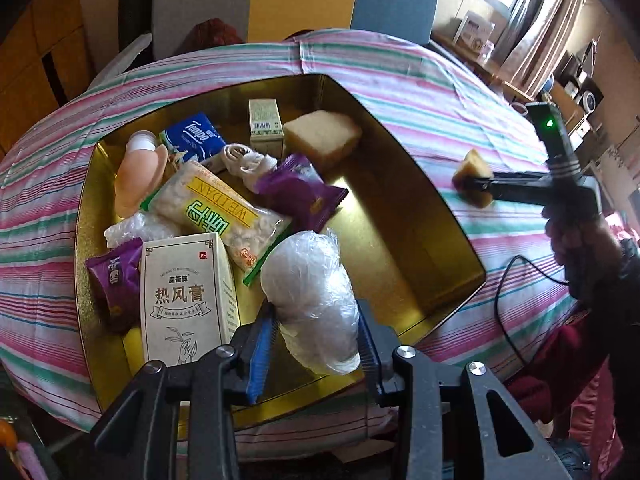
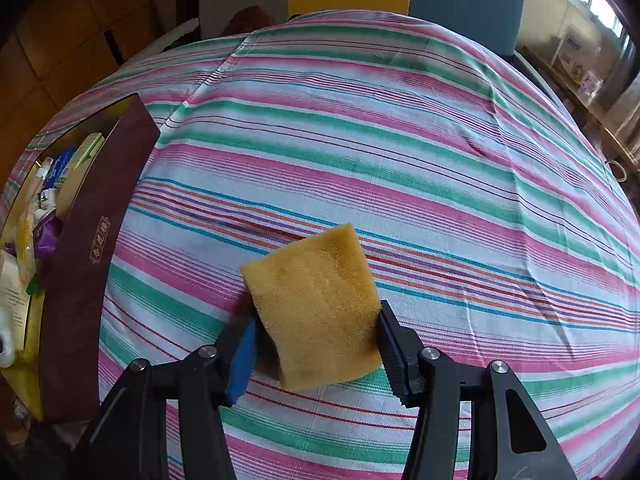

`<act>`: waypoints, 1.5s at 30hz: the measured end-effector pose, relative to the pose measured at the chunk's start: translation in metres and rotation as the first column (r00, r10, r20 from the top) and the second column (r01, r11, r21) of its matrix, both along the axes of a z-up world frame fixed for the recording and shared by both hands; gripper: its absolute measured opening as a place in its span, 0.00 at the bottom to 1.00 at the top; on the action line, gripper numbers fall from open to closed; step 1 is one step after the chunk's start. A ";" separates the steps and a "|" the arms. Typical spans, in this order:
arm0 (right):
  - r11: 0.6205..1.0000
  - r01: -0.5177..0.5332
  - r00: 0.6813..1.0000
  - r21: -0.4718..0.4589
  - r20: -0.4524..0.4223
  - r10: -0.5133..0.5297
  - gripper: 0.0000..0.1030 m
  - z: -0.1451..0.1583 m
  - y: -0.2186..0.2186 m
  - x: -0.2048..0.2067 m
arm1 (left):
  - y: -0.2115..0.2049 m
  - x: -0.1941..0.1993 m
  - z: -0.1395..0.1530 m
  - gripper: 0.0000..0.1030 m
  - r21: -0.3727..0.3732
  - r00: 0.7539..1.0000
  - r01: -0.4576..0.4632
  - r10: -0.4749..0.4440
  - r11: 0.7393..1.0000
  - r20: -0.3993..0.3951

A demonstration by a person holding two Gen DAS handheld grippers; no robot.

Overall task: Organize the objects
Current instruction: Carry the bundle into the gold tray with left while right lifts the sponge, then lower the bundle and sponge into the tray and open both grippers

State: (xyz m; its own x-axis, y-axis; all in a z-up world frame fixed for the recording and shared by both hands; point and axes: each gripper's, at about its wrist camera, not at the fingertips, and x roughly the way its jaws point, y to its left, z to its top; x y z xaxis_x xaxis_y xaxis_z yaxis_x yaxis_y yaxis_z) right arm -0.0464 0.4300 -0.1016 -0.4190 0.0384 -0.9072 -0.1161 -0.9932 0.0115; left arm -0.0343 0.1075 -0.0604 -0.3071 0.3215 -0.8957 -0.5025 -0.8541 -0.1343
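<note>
Gripping crinkly plastic-wrapped lump [image 1: 310, 300] w/ L gripper [image 1: 316, 348] | R gripper [image 2: 316, 344] clamps porous yellow sponge block [image 2: 316, 304] | gold tin [image 1: 400, 216]

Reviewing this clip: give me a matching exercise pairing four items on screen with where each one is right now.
Things:
1. yellow sponge
2. plastic-wrapped bundle
3. second sponge block
4. Tempo tissue pack

Places:
A. between the left hand-held gripper fingers, over the tin
B. far corner inside the tin
C. gripped by the right hand-held gripper above the striped cloth
D. in the tin beside a peach bottle

Pairs: 1-C, 2-A, 3-B, 4-D
</note>
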 end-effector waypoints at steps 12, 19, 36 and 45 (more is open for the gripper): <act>1.000 -0.003 1.000 0.002 0.001 0.003 0.54 0.000 0.000 -0.001 | 0.000 0.000 -0.002 0.46 -0.042 1.000 -0.014 0.013 0.999 -0.022; 1.000 -0.003 1.000 0.003 0.000 0.003 0.54 0.000 0.000 -0.001 | -0.007 0.011 0.028 0.46 -0.043 0.980 -0.077 0.068 0.996 -0.188; 0.999 0.008 1.000 0.048 -0.010 -0.007 0.54 -0.004 -0.009 0.001 | -0.029 0.017 0.050 0.46 0.017 0.957 -0.135 0.135 0.991 -0.257; 0.996 0.034 0.999 0.081 -0.014 -0.033 0.54 -0.004 -0.016 0.001 | -0.037 0.021 0.051 0.46 0.049 0.952 -0.147 0.154 0.988 -0.263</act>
